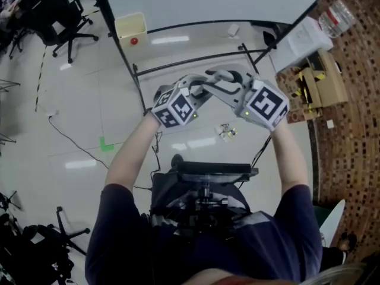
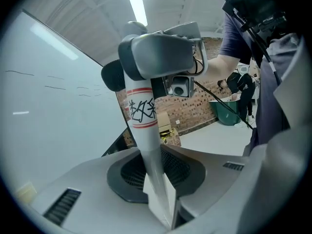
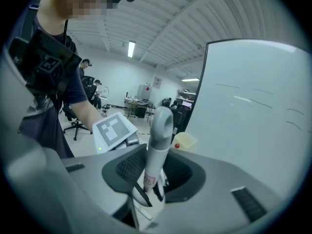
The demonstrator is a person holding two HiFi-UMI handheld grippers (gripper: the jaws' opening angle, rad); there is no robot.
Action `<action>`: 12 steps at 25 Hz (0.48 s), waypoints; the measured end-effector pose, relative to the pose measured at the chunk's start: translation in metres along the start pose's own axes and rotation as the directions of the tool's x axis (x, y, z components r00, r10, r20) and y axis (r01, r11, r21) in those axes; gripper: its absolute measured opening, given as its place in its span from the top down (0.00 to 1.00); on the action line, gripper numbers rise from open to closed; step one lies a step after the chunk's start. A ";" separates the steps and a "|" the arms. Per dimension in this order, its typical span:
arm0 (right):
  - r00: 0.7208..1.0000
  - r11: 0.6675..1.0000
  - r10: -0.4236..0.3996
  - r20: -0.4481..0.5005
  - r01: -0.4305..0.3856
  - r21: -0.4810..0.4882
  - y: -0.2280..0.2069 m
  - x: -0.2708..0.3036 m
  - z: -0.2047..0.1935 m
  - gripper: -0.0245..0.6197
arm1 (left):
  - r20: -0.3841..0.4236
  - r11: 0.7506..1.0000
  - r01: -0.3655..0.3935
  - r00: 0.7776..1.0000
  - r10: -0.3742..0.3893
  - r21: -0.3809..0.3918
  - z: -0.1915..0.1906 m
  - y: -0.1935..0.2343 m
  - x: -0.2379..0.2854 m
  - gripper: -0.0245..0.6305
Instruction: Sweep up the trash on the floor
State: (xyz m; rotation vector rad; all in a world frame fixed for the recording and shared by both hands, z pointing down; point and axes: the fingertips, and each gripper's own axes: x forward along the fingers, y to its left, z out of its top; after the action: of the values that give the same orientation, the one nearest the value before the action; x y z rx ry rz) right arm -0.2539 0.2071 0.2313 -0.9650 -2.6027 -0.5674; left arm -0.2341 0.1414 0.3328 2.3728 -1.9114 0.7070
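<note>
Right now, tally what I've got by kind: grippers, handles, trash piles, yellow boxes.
Grippers: 2, left gripper and right gripper
Handles: 2, left handle and right handle, one clamped in each gripper
Trash pile: 1
Yellow box: 1
Total: 6

Floor (image 1: 77,129): pale glossy tiles, bright streaks of reflected light
Whiteboard (image 1: 208,2): large, on a black frame
Wall (image 1: 356,111): patterned brick (on the right), cardboard boxes (image 1: 323,79) against it
Chair (image 1: 65,22): black office swivel type, far left
Ceiling (image 3: 161,28): ribbed white panels, one strip light (image 3: 131,48) lit
</note>
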 end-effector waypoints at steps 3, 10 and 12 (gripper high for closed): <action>1.000 0.999 -0.007 0.013 0.006 0.053 0.000 0.021 0.006 0.77 | -0.005 1.000 -0.014 1.000 0.014 -0.006 -0.014 0.010 -0.017 0.85; 0.999 0.999 0.026 -0.030 -0.025 0.038 0.003 0.043 0.006 0.77 | -0.002 0.996 -0.078 0.997 0.078 -0.046 -0.034 0.025 -0.032 0.86; 0.999 0.999 0.042 -0.032 -0.042 0.027 0.001 0.048 0.006 0.77 | -0.004 0.992 -0.097 0.995 0.097 -0.078 -0.038 0.030 -0.033 0.86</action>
State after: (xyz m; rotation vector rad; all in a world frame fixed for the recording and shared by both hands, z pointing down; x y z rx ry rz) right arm -0.2885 0.2372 0.2459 -0.9914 -2.5483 -0.5333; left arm -0.2800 0.1754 0.3471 2.2478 -2.0259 0.6252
